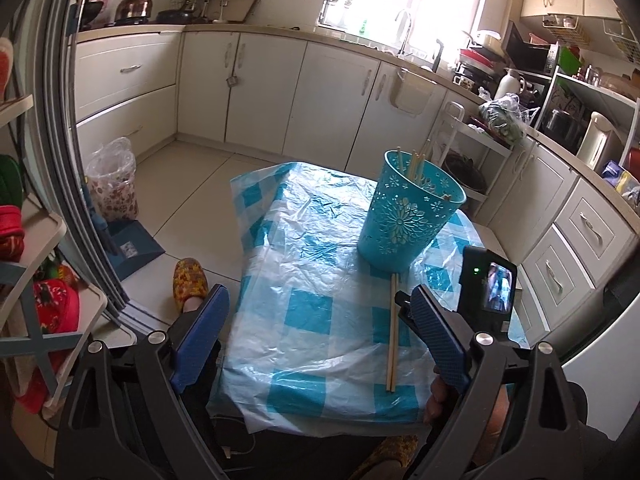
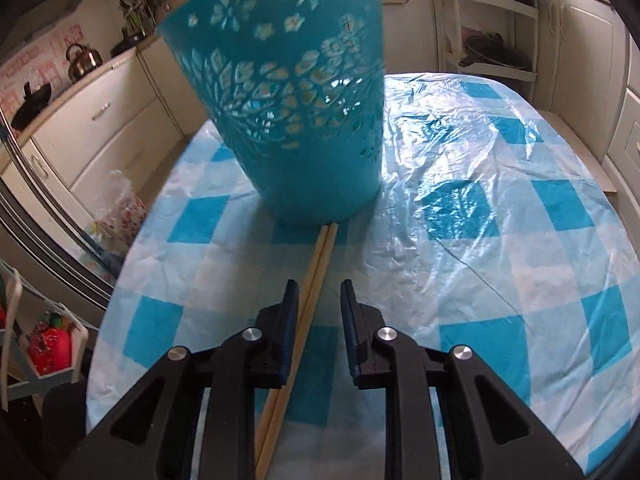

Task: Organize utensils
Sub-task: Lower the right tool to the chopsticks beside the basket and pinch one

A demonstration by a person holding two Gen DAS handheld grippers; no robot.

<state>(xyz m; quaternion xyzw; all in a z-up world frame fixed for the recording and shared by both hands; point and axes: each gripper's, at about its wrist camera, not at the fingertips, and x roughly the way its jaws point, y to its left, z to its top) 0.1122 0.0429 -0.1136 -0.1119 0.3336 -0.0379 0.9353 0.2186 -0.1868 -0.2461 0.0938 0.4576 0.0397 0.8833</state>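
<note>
Surface [image 1: 304, 312]: covered with a crinkly blue-and-white checked plastic sheet, seen from the near end in both views.

Basket [image 1: 408, 216]: teal plastic, flower cutouts all over, stood upright on the far right part of the surface. In the right wrist view it [image 2: 296, 120] is looming large and a bit blurred.

Chopsticks in basket [image 1: 418, 164]: a few pale wooden ones are seen poking up past the rim, leaned toward the far side.

Loose chopsticks [image 1: 393, 332]: one pair, laid flat on the surface side by side and touching, far tips right up against the base of the basket, near ends pointed back toward the near edge. In the right wrist view the pair [image 2: 316, 268] is seen running from the basket down between the fingers.

Left hand-held gripper [image 1: 316, 312]: spread wide, nothing held, hovered over the near left part of the surface. The pair is just left of its right finger.

Right hand-held gripper [image 2: 319, 292]: jaws partly open, narrow gap, set around the loose chopsticks. The pair is pressed close to the left finger [image 2: 290, 312], with clear space to the right finger, so not clamped.

Floor: pale tiles, a slippered foot [image 1: 188, 284] is seen left of the surface.
</note>
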